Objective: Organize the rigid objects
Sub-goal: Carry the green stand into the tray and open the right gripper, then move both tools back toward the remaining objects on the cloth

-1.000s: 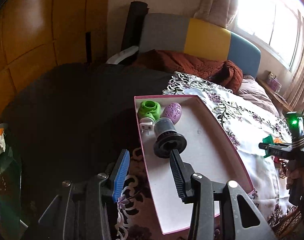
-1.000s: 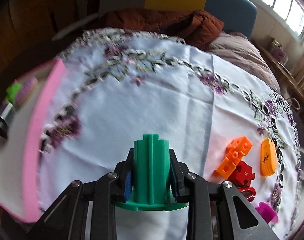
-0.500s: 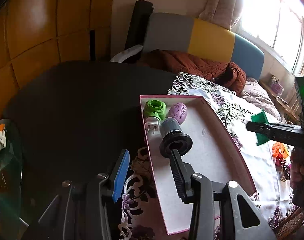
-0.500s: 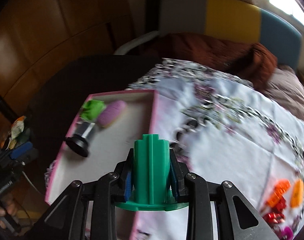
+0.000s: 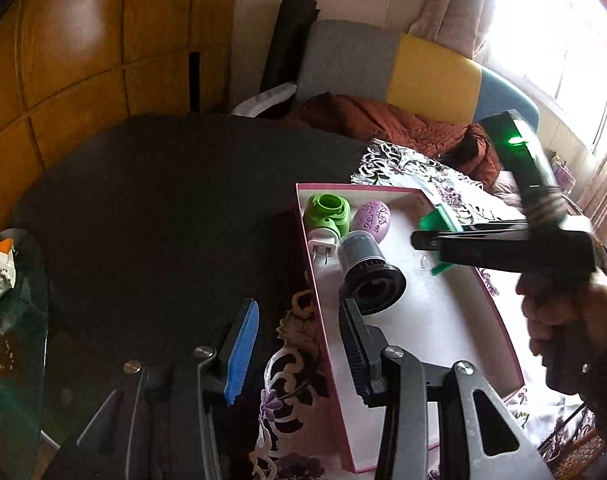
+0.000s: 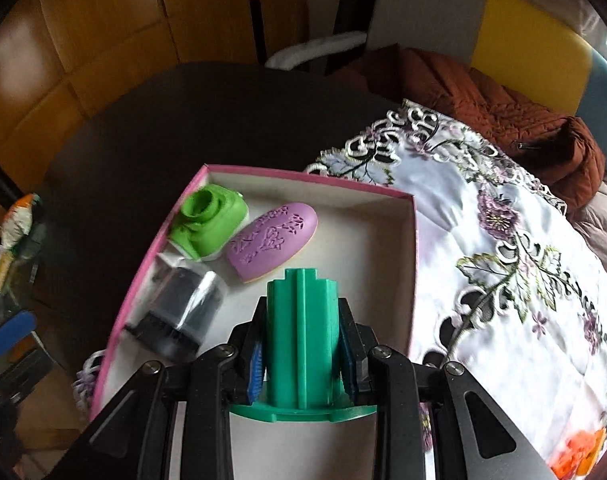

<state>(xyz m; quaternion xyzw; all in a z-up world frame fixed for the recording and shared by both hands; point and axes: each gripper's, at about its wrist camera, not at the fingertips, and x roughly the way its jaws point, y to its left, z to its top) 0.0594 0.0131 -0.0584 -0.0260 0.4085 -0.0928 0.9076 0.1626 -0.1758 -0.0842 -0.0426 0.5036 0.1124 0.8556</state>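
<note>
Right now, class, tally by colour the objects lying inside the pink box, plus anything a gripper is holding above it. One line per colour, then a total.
Light green: 1, the plug-in
Purple: 1, the oval case
Black: 1, the cylinder
Dark green: 1, the part held in the right gripper
Total: 4
</note>
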